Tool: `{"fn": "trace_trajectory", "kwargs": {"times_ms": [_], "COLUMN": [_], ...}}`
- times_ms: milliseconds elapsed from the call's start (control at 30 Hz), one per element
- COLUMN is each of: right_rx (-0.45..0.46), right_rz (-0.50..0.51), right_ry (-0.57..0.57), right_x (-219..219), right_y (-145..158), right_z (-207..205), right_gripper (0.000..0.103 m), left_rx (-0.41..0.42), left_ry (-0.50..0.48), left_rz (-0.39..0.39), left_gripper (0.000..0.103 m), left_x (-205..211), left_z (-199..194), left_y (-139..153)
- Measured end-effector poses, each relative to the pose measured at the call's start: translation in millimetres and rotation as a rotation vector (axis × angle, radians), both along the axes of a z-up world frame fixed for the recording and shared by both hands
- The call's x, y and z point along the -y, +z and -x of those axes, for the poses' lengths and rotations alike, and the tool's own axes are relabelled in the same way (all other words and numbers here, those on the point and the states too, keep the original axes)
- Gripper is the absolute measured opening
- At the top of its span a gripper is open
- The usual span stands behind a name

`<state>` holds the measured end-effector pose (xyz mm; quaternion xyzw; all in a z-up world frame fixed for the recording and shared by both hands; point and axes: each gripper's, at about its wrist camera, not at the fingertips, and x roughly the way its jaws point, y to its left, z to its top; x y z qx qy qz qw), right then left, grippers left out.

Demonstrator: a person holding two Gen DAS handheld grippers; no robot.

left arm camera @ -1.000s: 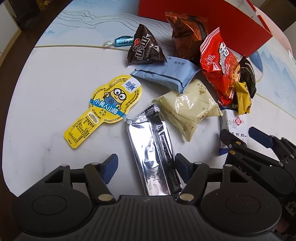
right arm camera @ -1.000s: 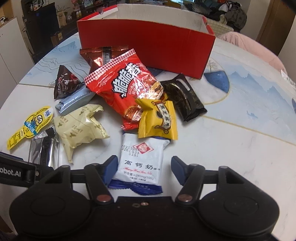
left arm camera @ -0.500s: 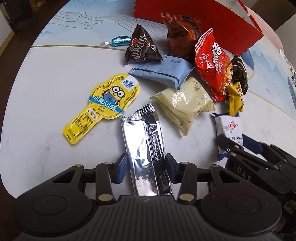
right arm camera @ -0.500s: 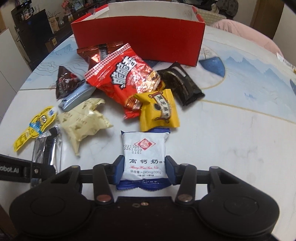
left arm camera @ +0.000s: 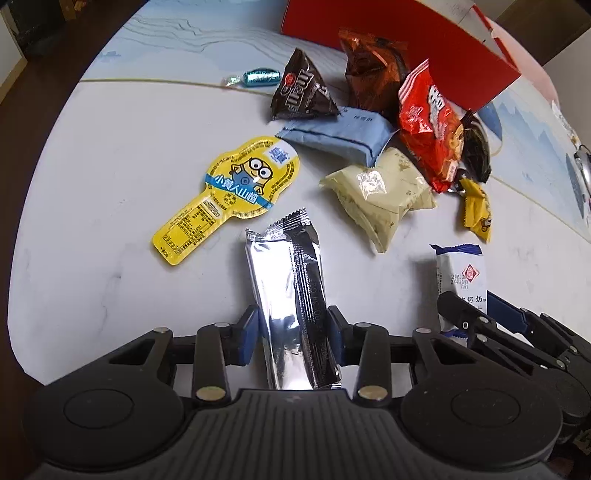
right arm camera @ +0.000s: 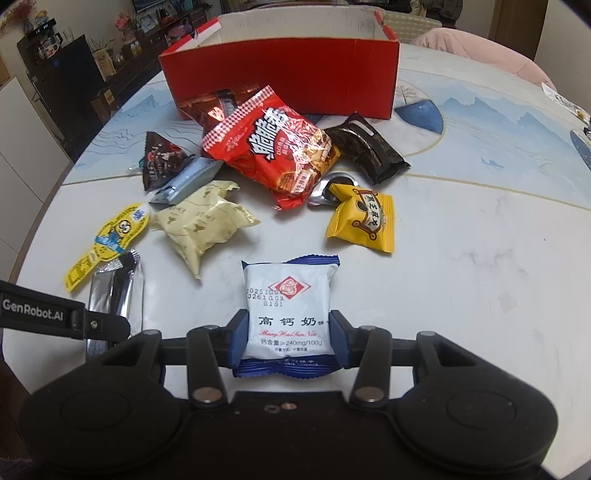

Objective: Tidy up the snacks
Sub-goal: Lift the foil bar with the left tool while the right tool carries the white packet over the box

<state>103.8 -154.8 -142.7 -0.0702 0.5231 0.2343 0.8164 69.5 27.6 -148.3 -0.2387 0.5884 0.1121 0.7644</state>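
Both grippers clamp packets near the table edge: left (left arm camera: 291,338) the silver bar (left arm camera: 291,295), right (right arm camera: 286,338) the white packet (right arm camera: 288,310).

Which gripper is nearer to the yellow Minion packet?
Left. The left gripper, shut on the silver wrapper, sits just beside the yellow Minion packet. The right gripper, holding the white milk-biscuit packet, is farther right.

You are at a round white marble table (right arm camera: 461,266) with pale blue mountain patterns and a thin gold line. Beyond it to your left stands a dark cabinet (right arm camera: 66,85) crowded with cups and jars, beside a white cupboard (right arm camera: 22,147). A wooden door (right arm camera: 517,26) shows far right, and dark floor (left arm camera: 22,110) lies below.
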Motion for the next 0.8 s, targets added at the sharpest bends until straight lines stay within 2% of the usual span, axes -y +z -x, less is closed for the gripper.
{"fn": "trace_trajectory", "kwargs": {"times_ms": [267,600,800], "right_rx": [0.054,0.169,0.207], "right_rz": [-0.023,-0.065,-0.087], "right_ry": [0.0,0.035,0.054], "right_x": [-0.9,-6.0,-9.1], "right_y": [21.6,63.4,81.5], "right_z": [10.1,11.3,2.4], "right_gripper": [0.045,0.045,0.045], "left_rx": [0.042,0.182,0.257], "left_ry": [-0.012,-0.036,-0.033], "left_rz": [-0.012,-0.078,-0.104], "left_gripper": [0.036,0.036,0.036], "left_x": [-1.2,-4.3,-8.9], "left_z": [7.9,11.9,3.1], "left_y": [13.7,56.3,79.8]}}
